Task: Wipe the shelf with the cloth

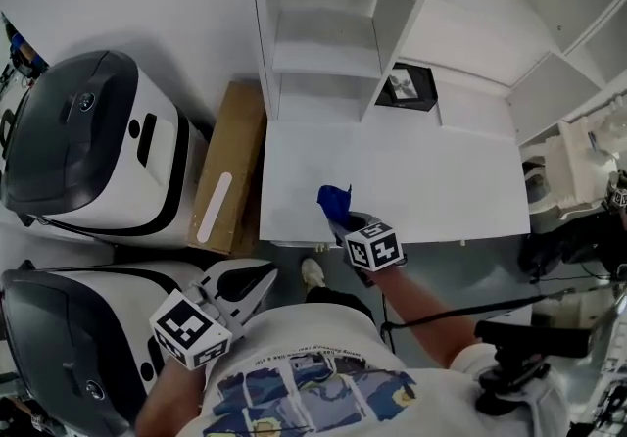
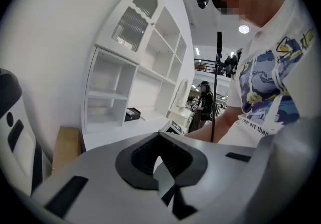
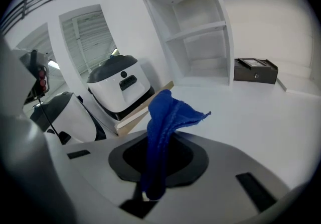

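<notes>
The white desk (image 1: 441,180) fills the middle of the head view. Its top is smooth. At the top of the frame, a white shelf (image 1: 323,43) with open parts stands at the back of the desk. A small black box (image 1: 407,87) sits just to the right of it. The right tongs (image 1: 340,221) are over the front edge of the desk. They pinch the blue cloth (image 1: 333,198), which sticks up from between them. The left tongs (image 1: 257,280), at the lower left, are closed with nothing in them. At the left, a brown cardboard box (image 1: 230,166) is beside the desk, next to two big white and grey machines (image 1: 88,141).
</notes>
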{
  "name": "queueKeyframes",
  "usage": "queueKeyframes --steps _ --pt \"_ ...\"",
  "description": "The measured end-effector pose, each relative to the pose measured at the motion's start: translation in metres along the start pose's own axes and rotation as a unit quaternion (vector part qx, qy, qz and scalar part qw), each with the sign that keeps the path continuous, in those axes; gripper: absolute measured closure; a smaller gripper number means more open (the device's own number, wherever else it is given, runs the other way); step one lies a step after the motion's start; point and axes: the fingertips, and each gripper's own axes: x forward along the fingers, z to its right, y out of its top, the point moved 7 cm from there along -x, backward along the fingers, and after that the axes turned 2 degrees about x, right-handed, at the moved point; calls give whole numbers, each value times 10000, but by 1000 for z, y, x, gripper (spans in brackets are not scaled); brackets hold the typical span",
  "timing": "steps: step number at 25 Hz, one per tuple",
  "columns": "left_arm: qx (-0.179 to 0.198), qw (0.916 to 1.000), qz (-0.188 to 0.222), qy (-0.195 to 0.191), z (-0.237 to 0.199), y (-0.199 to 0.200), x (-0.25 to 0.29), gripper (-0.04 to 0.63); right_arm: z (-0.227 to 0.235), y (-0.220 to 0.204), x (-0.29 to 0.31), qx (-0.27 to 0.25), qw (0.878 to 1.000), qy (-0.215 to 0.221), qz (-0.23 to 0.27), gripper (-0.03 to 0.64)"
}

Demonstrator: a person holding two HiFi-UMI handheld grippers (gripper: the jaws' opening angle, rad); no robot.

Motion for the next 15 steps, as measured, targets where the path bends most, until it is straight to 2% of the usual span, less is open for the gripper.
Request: queueKeyframes --steps 5,15 --pt "-25 10000 67 61 12 -17 -38 592 -47 -16 -24 -195 9997 33 137 548" --pt "45 9999 141 -68 50 -47 -85 592 -113 -46 -59 -529 9980 -11 335 548"
